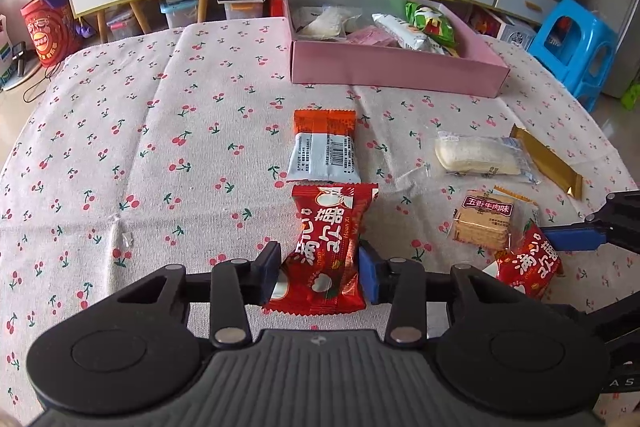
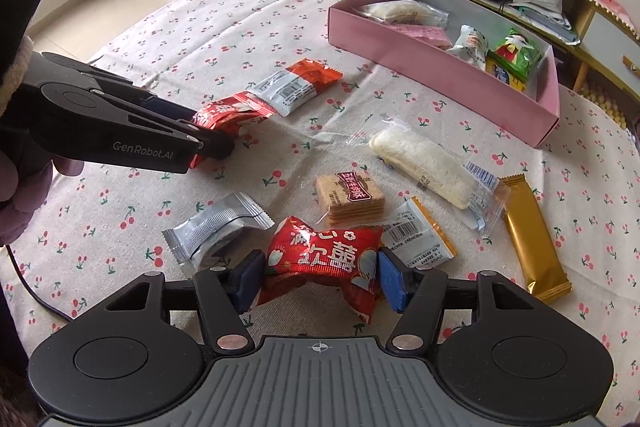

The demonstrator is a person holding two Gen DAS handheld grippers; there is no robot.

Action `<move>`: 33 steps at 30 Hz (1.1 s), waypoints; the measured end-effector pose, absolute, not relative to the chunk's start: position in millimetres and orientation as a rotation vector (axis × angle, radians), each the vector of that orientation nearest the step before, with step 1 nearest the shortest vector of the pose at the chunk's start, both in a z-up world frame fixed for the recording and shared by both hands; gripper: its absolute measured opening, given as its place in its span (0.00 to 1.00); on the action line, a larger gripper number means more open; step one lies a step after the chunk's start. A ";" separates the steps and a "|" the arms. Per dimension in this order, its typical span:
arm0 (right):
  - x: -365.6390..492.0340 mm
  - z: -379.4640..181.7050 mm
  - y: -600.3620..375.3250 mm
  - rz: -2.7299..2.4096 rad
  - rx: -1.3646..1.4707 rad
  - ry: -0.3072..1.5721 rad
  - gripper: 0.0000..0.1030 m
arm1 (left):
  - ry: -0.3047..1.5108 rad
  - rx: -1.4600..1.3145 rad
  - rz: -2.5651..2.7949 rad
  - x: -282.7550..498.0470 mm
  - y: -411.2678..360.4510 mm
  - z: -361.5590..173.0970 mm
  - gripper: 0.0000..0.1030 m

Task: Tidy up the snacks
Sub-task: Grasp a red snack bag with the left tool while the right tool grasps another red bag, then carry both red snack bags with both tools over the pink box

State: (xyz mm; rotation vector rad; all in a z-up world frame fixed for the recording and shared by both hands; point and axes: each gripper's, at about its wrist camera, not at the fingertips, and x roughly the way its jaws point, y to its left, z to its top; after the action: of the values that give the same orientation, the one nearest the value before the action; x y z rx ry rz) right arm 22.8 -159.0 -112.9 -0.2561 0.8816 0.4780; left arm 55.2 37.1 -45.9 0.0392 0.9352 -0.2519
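Between each gripper's closed jaws sits a pinched red snack packet, left and right.

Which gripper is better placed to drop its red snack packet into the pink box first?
Probably the left gripper: its red packet faces the pink box directly; the right gripper looks farther.

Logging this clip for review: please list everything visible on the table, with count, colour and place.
Red snack packets: two, red, one in each gripper, near edge.
Orange-grey packet: one, mid-table.
Silver packet: one, near edge.
Cracker pack: one, tan, centre.
White cake roll: one, clear wrap.
Gold bar: one, right side.
Orange-edged grey packet: one, beside crackers.
Pink box: one, far side, holding several snacks.
Cherry tablecloth: one.
Left gripper: shut.
Right gripper: shut.
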 end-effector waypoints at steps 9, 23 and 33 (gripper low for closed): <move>23.5 -100.9 -164.5 0.483 -0.201 0.872 0.58 | 0.927 0.007 -0.247 57.0 41.4 -37.2 0.36; 31.9 -71.6 -177.2 0.483 -0.099 0.855 0.58 | 0.926 -0.055 -0.242 66.5 49.0 -18.8 0.36; 55.0 -56.9 -191.9 0.444 -0.028 0.832 0.58 | 0.905 -0.133 -0.230 89.1 47.2 -5.6 0.36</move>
State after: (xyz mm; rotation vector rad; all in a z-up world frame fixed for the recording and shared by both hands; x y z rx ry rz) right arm 55.0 -191.9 -56.9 -0.0279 0.8316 0.4442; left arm 89.1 47.2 -5.6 -0.1334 0.9053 -0.2299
